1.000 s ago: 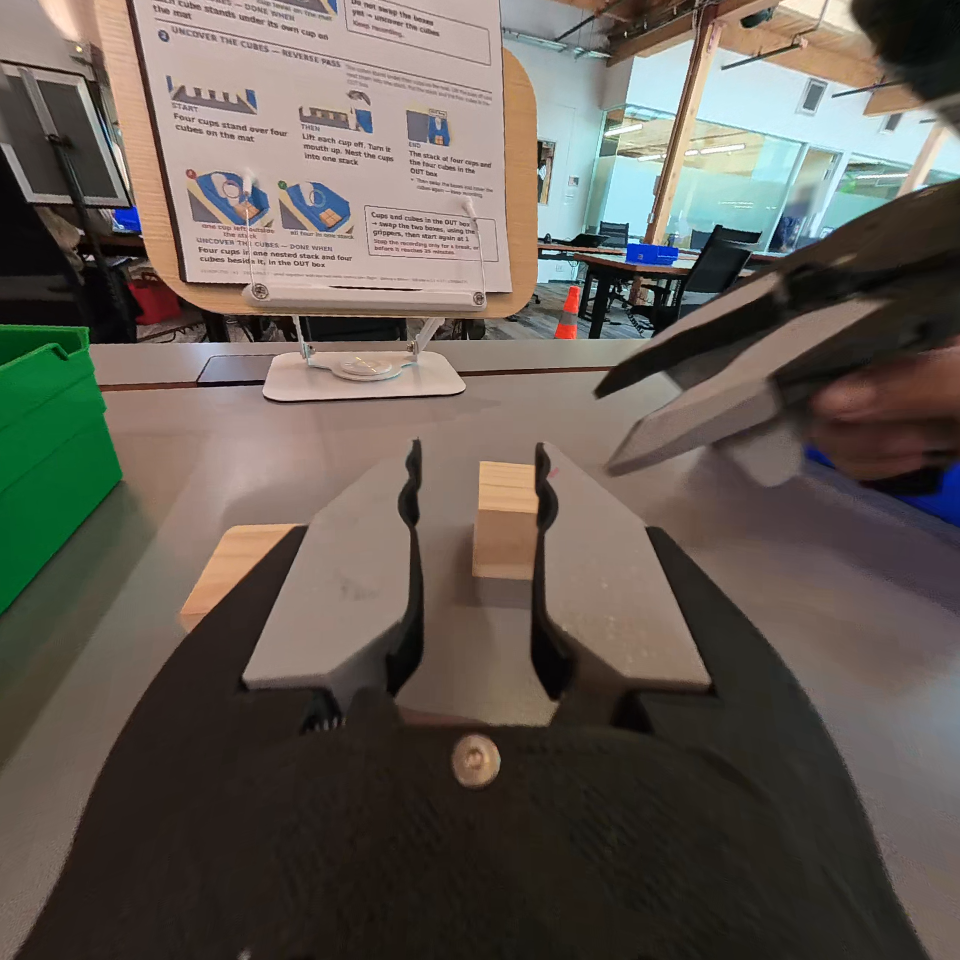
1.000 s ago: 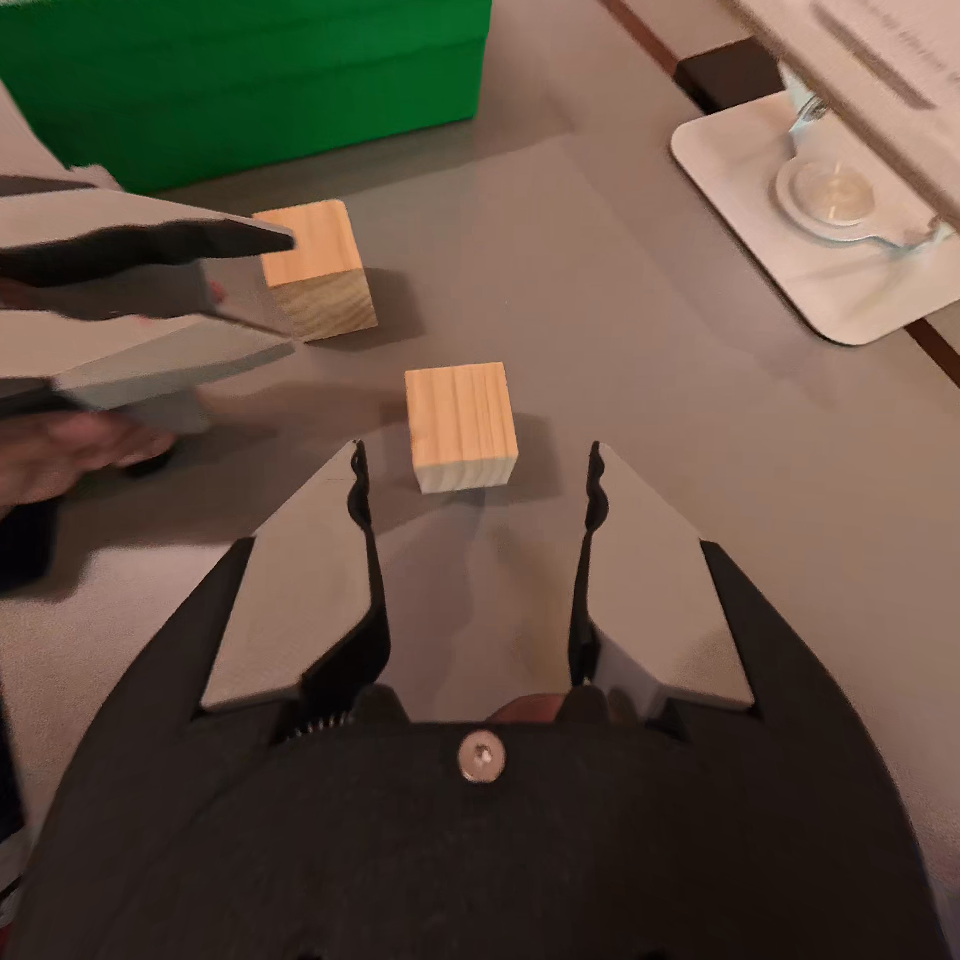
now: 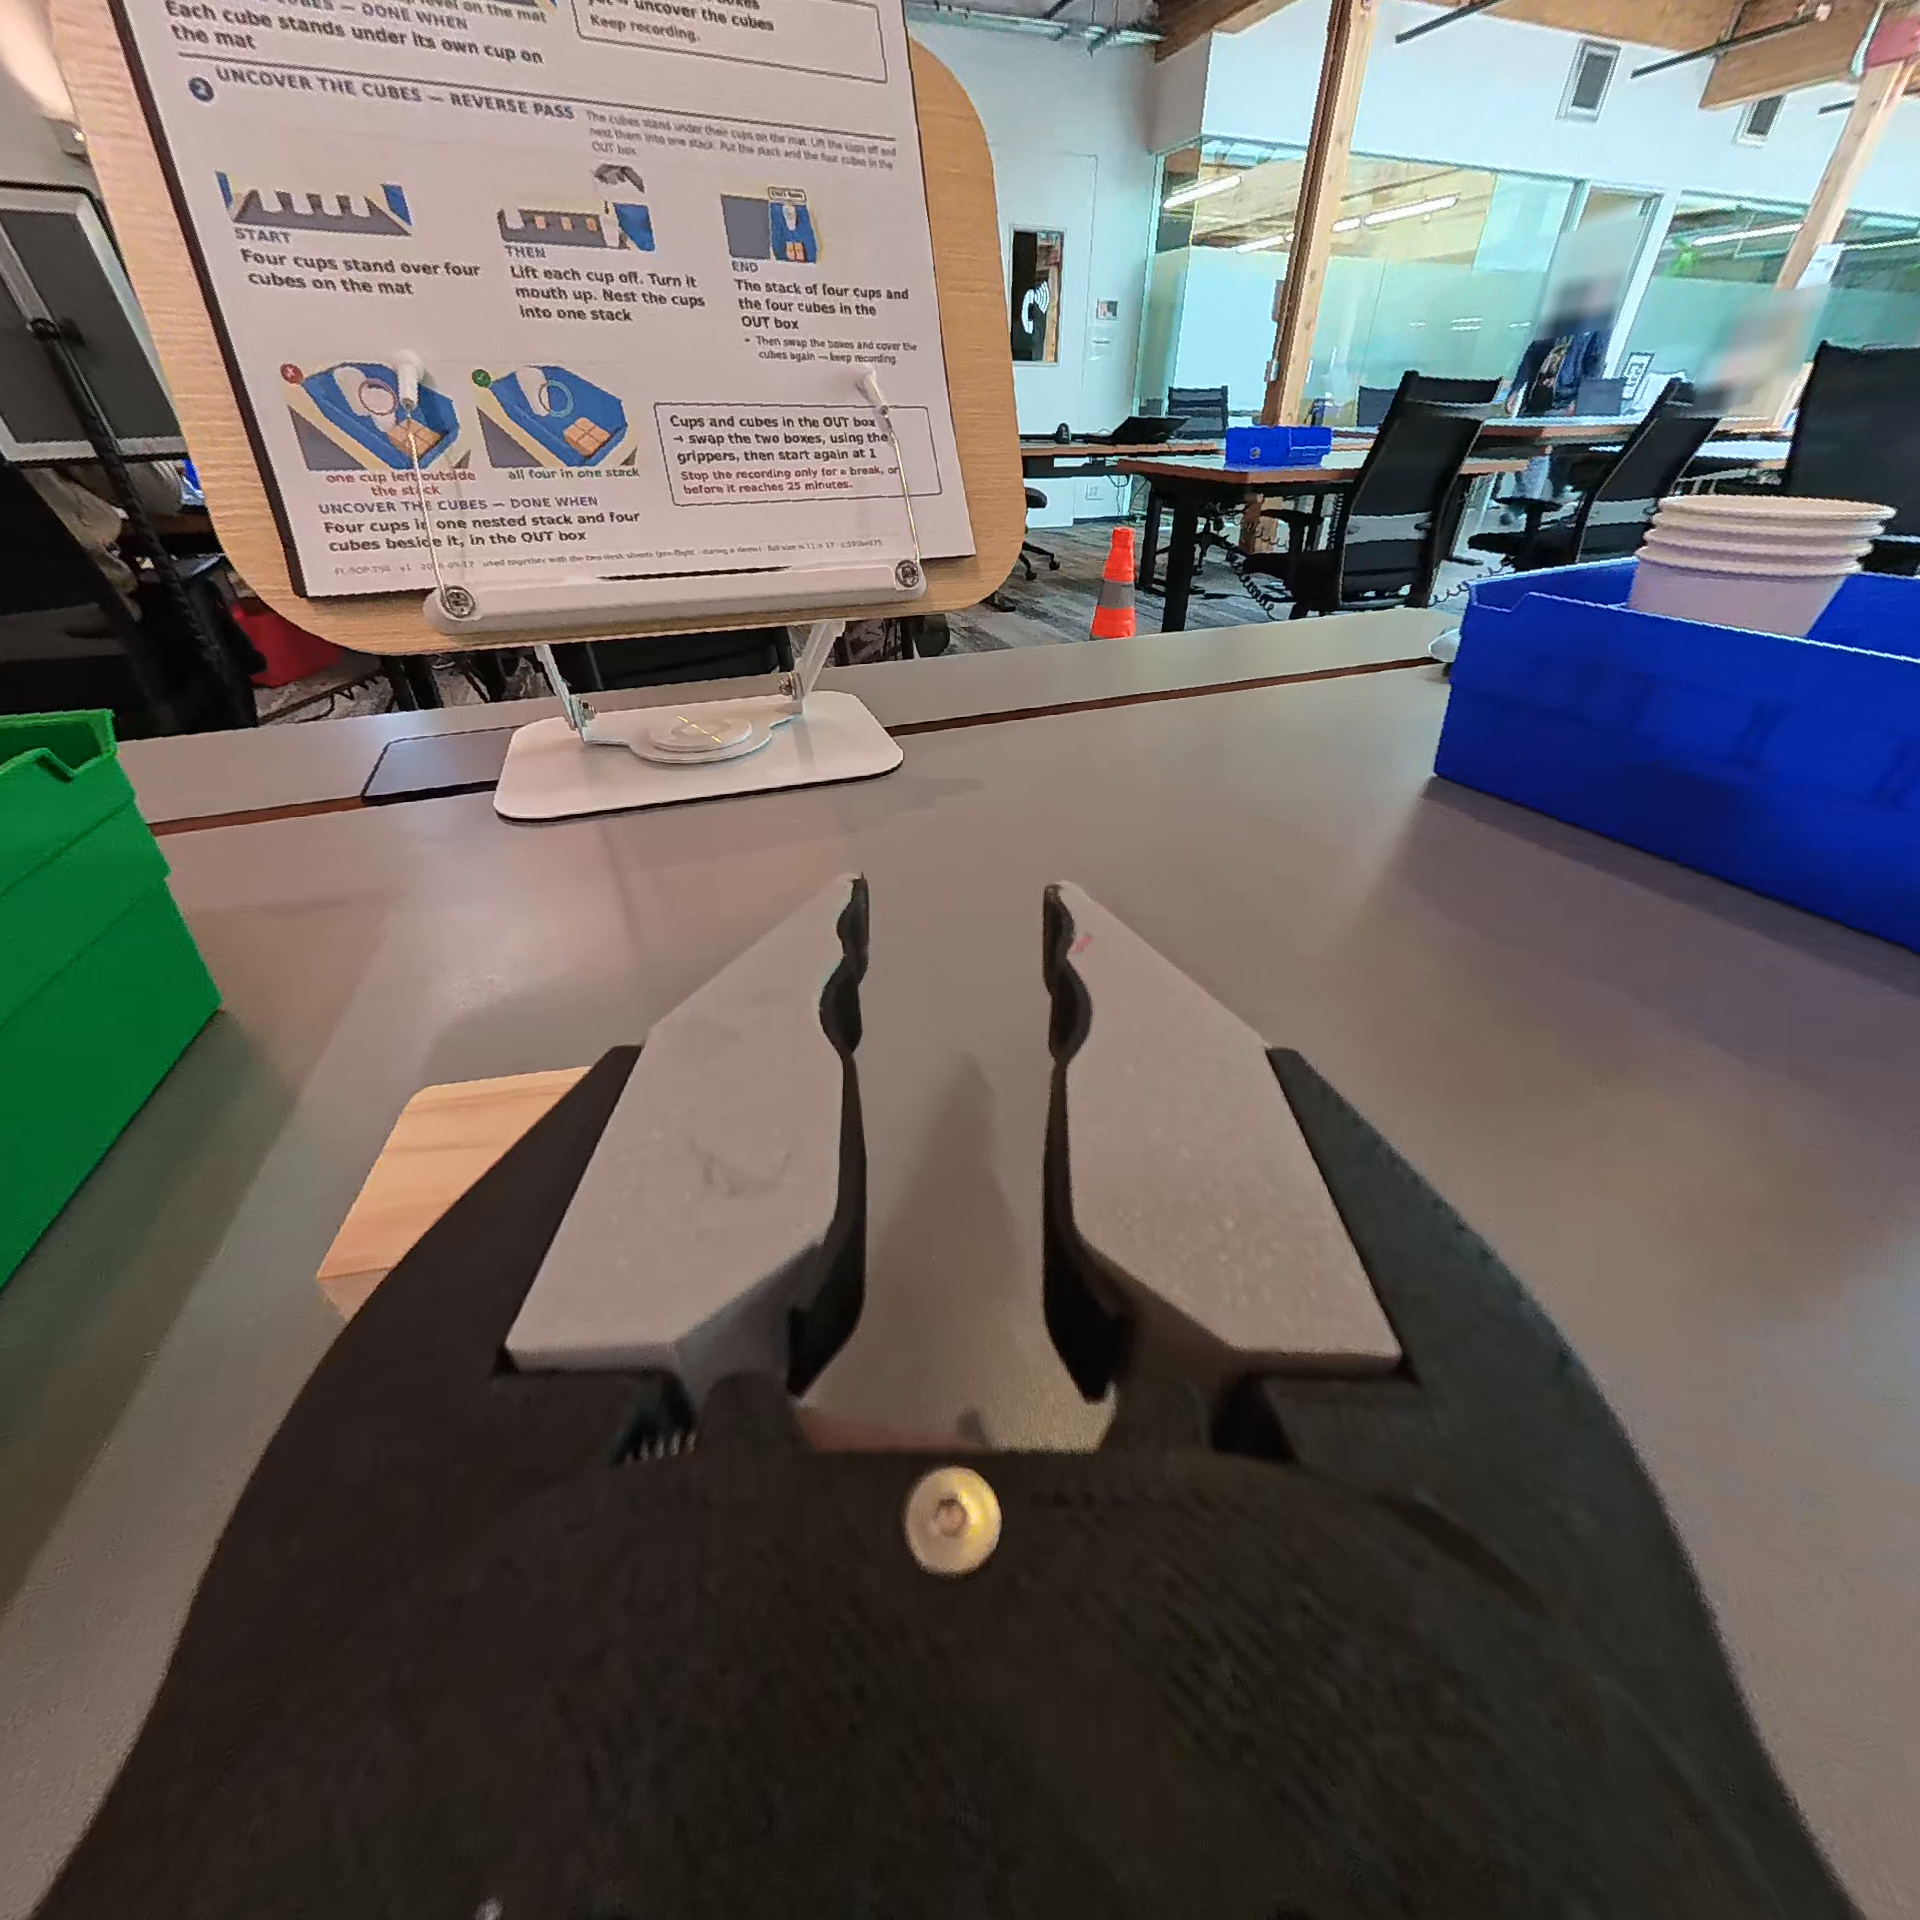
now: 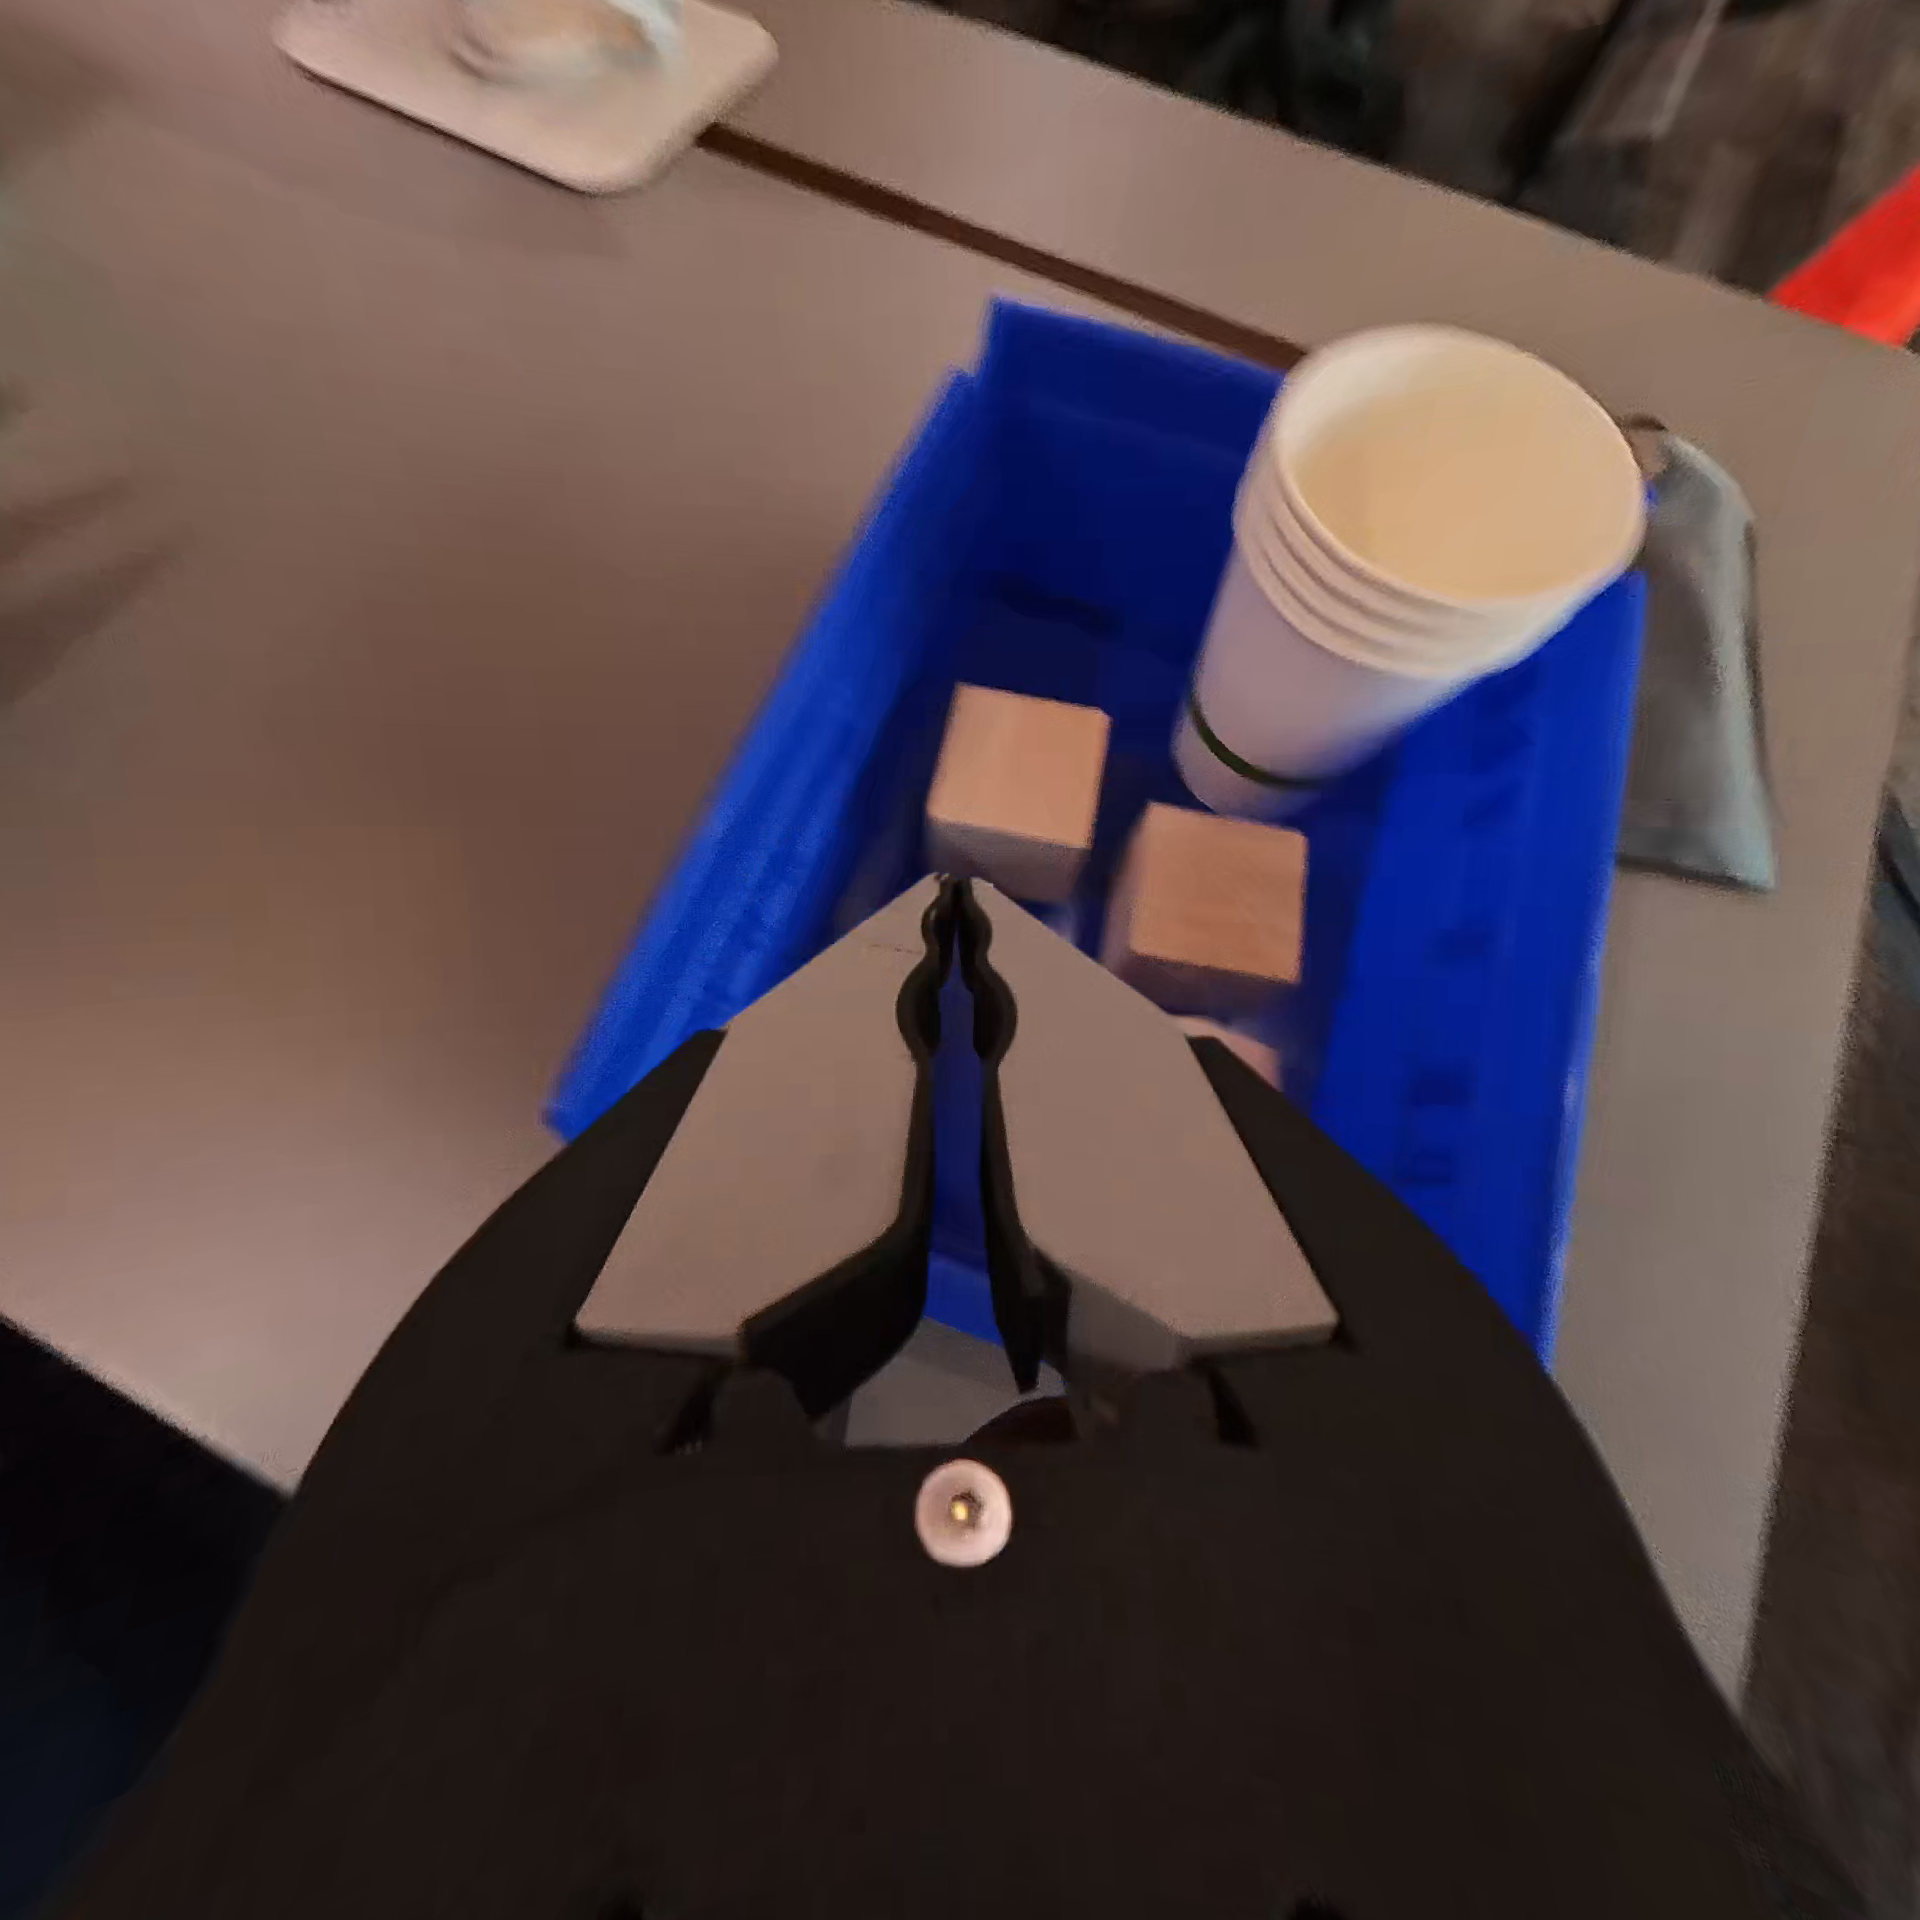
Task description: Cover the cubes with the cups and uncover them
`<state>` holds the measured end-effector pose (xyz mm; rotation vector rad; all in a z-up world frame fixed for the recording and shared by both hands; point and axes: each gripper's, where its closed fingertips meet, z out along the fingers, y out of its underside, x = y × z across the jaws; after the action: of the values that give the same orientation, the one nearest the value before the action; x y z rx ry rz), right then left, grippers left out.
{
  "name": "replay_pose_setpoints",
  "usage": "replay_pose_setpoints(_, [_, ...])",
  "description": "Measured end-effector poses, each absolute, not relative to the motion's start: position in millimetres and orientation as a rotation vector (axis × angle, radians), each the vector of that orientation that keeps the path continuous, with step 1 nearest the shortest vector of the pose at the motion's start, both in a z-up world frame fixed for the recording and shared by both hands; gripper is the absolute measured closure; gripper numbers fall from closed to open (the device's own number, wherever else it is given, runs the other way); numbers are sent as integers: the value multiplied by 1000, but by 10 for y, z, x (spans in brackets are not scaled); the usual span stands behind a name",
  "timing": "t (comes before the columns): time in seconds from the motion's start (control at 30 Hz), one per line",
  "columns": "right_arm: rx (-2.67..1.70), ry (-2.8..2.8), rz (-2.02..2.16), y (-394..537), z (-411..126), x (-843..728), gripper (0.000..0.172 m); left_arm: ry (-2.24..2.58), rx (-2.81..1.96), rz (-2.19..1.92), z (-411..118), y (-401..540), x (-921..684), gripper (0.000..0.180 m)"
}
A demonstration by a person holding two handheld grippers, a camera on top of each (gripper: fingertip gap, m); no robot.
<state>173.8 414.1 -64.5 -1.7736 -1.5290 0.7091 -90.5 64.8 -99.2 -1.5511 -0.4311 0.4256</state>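
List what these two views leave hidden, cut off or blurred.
- Wooden cube, left wrist view: mostly hidden behind the left hand-held gripper.
- A third cube in the blue bin, right wrist view: only a corner shows past the right hand-held gripper; any fourth unseen.
- Green bin, left wrist view: cut by the left edge.

The right gripper [image 4: 954,883] hangs over the near end of a blue bin [image 4: 748,883] that sits on the grey table [image 4: 416,623], its grey fingers [image 4: 810,1091] closed tip to tip with nothing between them. Inside the bin lie two wooden cubes [image 4: 1018,779] [image 4: 1216,894] side by side; a nested stack of white cups [image 4: 1413,561], mouth up, leans at the far end. A white stand base [image 4: 582,73] rests near the table's far edge.
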Motion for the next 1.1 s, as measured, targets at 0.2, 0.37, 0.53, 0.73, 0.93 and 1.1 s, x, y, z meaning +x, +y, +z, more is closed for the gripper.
replay_pose_setpoints(0.2, [-1898, -1439, 532, 4700, -1258, 1877, 170, -426, -1551, 428, -993, 647, -894, 152])
replay_pose_setpoints(0.37, [-1871, -1363, 542, 4790, -1142, 1879, 151, -417, -1557, 429, -999, 657, -880, 154])
replay_pose_setpoints(0.53, [-1949, -1486, 323, 4903, -1411, 1952, 131, -416, -1568, 422, -1015, 669, -877, 154])
replay_pose_setpoints(0.73, [-1813, -1477, 402, 4598, -1201, 1724, 132, -418, -1559, 425, -1005, 658, -875, 154])
replay_pose_setpoints(0.93, [-1422, -1483, 822, 3459, -333, 1395, 127, -562, -1486, 479, -968, 367, -1049, 134])
replay_pose_setpoints(1.1, [-1222, -1700, 979, 2331, -440, 1032, 116, -717, -1449, 684, -974, -134, -1256, 112])
